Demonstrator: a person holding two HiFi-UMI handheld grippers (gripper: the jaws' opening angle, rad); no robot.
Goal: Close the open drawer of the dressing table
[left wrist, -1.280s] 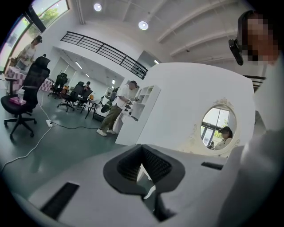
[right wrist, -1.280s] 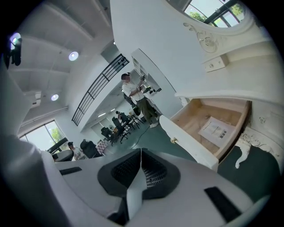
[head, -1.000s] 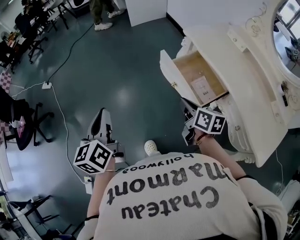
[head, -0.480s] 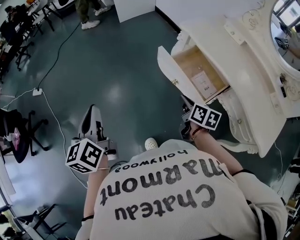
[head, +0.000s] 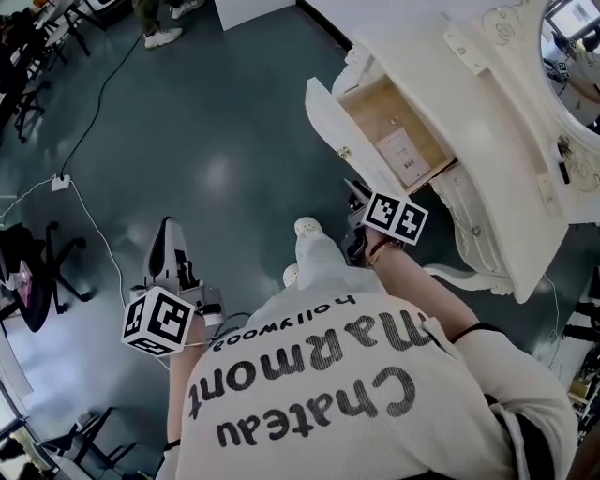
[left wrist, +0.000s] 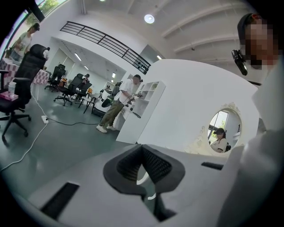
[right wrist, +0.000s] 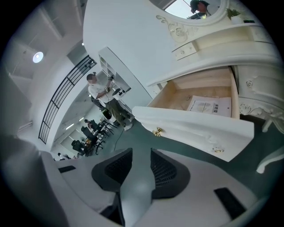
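Note:
The white dressing table stands at the upper right, and its drawer is pulled out. The wooden bottom shows with a paper sheet on it. The drawer front carries two gold knobs. My right gripper hangs just below and in front of the drawer front without touching it. Its jaws have just been opening and stand open, with nothing between them. My left gripper is far to the left over the floor, its pads meeting at the tips on nothing.
The grey floor stretches in front of the dresser. The person's shoe and leg are close beside the right gripper. Office chairs and a cable with a socket strip lie left. An oval mirror tops the table.
The person has stepped forward, and a leg and shoe now show beside the right gripper. Both grippers have shifted with the body. The drawer stands as far out as before.

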